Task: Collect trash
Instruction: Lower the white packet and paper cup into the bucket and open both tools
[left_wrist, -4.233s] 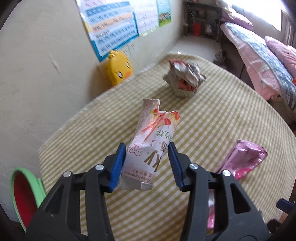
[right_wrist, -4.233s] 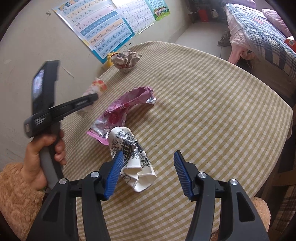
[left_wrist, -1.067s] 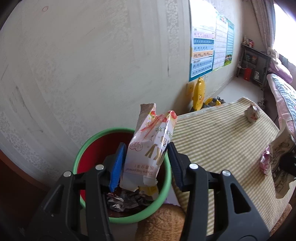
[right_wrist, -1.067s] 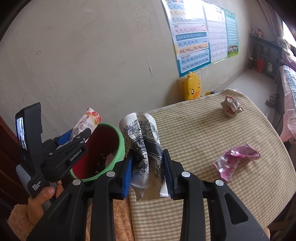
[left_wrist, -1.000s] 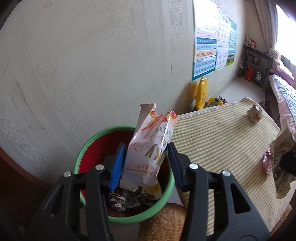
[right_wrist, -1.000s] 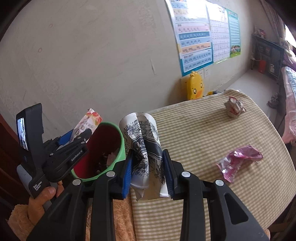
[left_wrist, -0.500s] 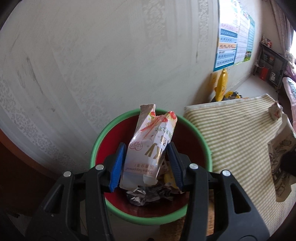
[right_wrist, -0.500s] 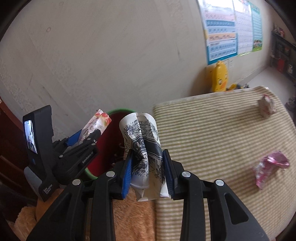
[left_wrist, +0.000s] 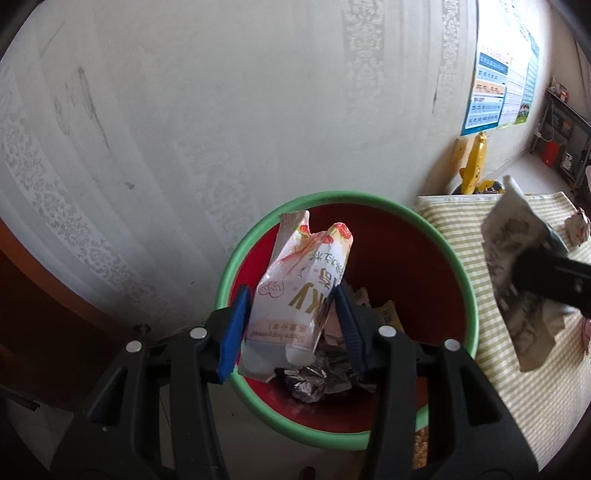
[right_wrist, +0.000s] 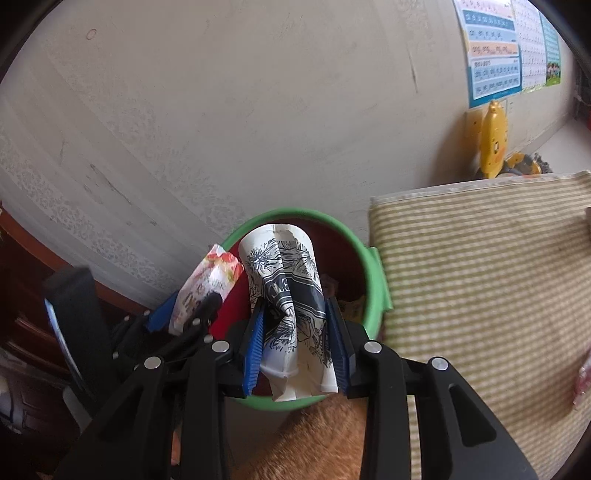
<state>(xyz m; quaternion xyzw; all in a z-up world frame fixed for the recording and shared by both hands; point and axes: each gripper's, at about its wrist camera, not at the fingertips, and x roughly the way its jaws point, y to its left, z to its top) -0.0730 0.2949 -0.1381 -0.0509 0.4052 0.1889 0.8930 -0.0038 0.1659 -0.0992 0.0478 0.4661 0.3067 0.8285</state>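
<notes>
The left hand-held gripper (left_wrist: 291, 328) has its blue pads pressed against the sides of a pink-and-white plastic snack wrapper with red fruit print (left_wrist: 301, 291), which stands upright between them. In the left wrist view the wrapper hangs over the mouth of a round red plastic bin with a green rim (left_wrist: 406, 258), at about 6 o'clock of the bin's opening. Crumpled silver foil and other scraps (left_wrist: 321, 376) lie at the bottom of the bin.

The right hand-held gripper (right_wrist: 295, 343) is closed partway on a crushed white paper cup with black line drawings (right_wrist: 288, 295), its blue pads squeezing the cup's sides. In the right wrist view the cup sits over the bin's near edge, at about 6 o'clock of the opening, with the snack wrapper at its 9 o'clock, just beside it.

At 3 o'clock of the bin is the worktop under a yellow-and-white checked cloth (right_wrist: 480, 277), its edge nearly touching the green rim. A small crumpled wrapper (left_wrist: 578, 230) lies on the cloth at the far right of the left wrist view. A yellow duck-shaped toy (right_wrist: 493, 142) stands against the pale wall at 1 o'clock.
</notes>
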